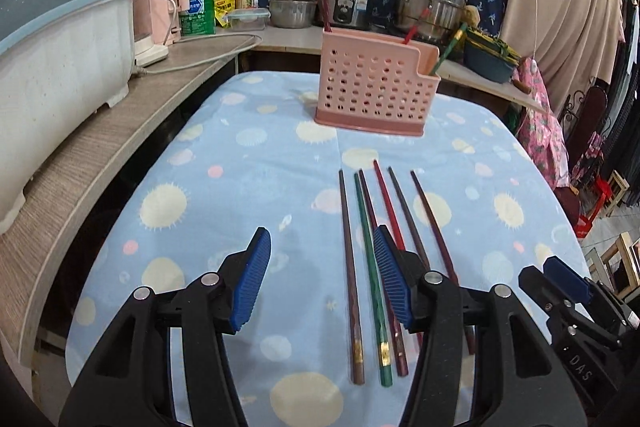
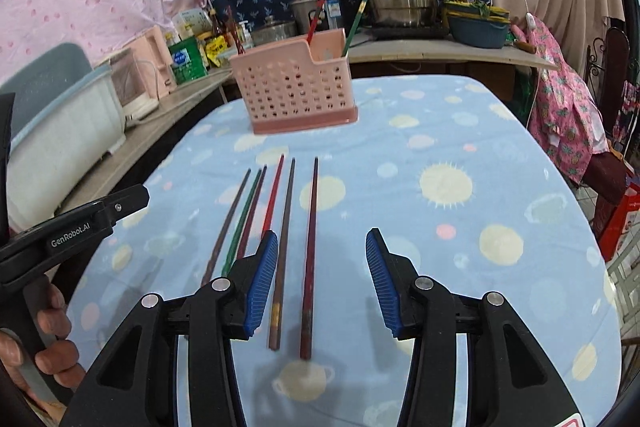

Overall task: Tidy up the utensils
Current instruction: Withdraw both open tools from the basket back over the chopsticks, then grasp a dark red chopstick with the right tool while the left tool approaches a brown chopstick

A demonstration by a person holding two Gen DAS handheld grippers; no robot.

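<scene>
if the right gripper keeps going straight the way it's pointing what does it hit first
Probably the blue planet-print tablecloth, beside the dark red chopstick. The open right gripper tilts downward; the pink perforated utensil holder stands farther back. Depth is uncertain.

**What you cannot see from either wrist**

In your left wrist view, the right finger [image 1: 390, 281] covers the middles of the red and dark chopsticks [image 1: 386, 195] at lower centre. The right gripper [image 1: 568, 283] is cut off at the lower right edge. In your right wrist view, the left finger [image 2: 262, 283] hides the near ends of the leftmost chopsticks [image 2: 250, 207]. The hand [image 2: 48, 347] runs off the lower left edge. The pink holder [image 2: 294, 89] conceals the lower parts of the chopsticks standing in it.
</scene>
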